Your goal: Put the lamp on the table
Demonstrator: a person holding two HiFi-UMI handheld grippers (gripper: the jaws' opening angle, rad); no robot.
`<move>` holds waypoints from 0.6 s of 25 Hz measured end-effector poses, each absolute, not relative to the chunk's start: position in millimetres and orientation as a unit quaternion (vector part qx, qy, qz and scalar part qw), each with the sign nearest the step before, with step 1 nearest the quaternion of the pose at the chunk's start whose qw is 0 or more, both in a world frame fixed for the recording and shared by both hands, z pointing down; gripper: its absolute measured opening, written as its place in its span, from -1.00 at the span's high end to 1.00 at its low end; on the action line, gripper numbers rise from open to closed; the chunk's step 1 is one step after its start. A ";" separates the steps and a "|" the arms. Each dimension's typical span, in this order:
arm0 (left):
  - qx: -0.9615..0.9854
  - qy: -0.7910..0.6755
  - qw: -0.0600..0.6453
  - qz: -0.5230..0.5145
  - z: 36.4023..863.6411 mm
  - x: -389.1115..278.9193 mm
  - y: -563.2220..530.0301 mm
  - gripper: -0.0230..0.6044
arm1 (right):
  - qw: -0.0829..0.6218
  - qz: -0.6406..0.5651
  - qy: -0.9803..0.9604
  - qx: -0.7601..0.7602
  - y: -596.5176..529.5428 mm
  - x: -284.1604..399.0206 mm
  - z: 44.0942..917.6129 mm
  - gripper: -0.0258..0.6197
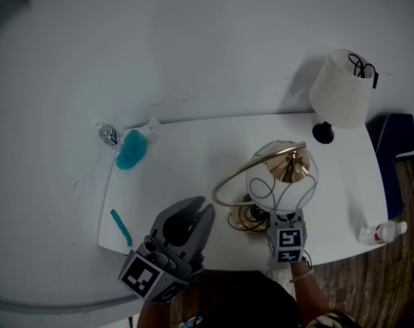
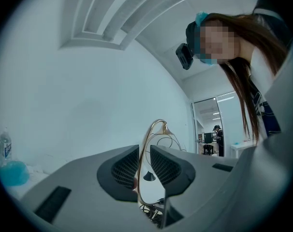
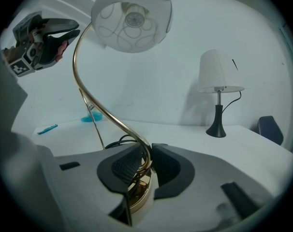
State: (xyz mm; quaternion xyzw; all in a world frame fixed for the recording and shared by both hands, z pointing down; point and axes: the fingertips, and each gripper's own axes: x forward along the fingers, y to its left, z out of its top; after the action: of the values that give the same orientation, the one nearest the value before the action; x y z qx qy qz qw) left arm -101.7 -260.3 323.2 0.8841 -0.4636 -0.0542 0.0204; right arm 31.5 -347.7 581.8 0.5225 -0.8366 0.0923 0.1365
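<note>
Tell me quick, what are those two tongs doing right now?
Left tongs: open, empty.
Right tongs: shut on the gold lamp, at its stem.

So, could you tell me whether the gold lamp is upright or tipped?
Upright: the gold lamp rises from its base to the globe shade overhead, with the right gripper shut on it.

- The left gripper (image 1: 192, 214) sits at 7 o'clock in the head view, raised and pointing toward 1 o'clock, its jaws a narrow slit apart with nothing between them.
- The right gripper (image 3: 147, 151) sits at 5 o'clock, pointing toward 12, its jaws clamped on the lamp (image 3: 95, 112) stem just above the base.
</note>
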 end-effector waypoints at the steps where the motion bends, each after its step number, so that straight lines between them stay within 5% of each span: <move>1: 0.885 -0.462 0.020 -0.053 323.7 -101.8 -258.7 0.70 | 0.136 0.093 -0.835 0.526 -346.0 32.4 581.4 0.70; 15: 0.893 -0.447 0.028 -0.052 322.3 -112.2 -228.4 0.71 | 0.136 0.094 -0.814 0.557 -320.4 36.6 569.9 0.70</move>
State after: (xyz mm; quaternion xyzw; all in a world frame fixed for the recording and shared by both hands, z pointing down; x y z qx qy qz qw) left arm -112.2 -228.4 322.3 0.8927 -0.4467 -0.0518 0.0284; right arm 36.6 -320.4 569.9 0.5572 -0.8138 0.0942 0.1355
